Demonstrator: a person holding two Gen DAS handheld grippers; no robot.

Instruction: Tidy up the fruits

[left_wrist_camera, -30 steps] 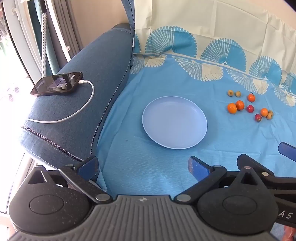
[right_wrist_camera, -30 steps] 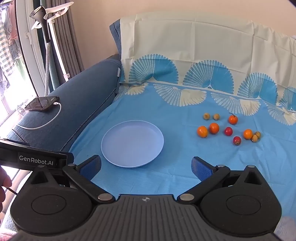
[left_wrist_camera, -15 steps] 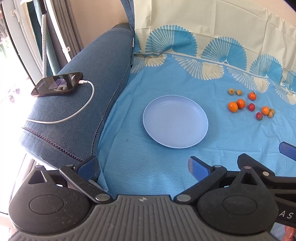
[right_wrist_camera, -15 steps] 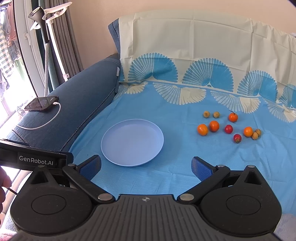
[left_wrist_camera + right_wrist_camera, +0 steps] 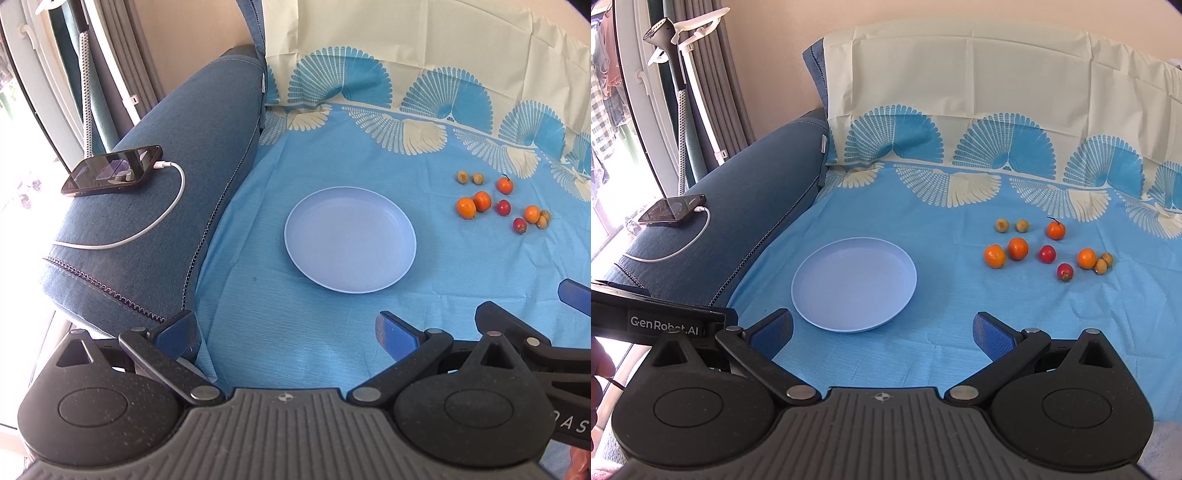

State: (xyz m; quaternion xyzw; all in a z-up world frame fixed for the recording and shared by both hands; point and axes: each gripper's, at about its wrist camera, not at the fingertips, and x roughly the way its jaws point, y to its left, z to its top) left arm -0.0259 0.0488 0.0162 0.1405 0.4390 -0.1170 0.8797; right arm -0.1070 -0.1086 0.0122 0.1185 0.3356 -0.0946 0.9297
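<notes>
On the blue bedsheet, fruits lie scattered, well apart from the bare plate. Left tongs and right tongs both stand spread, gripping nothing. Judged: collection not yet begun; next, reach to the nearest orange.

A smooth, matt plastic plate rests on a finely ribbed printed cotton sheet, beside a coarse denim-like sofa arm; the phone is glossy, the fruits lightly shiny.
</notes>
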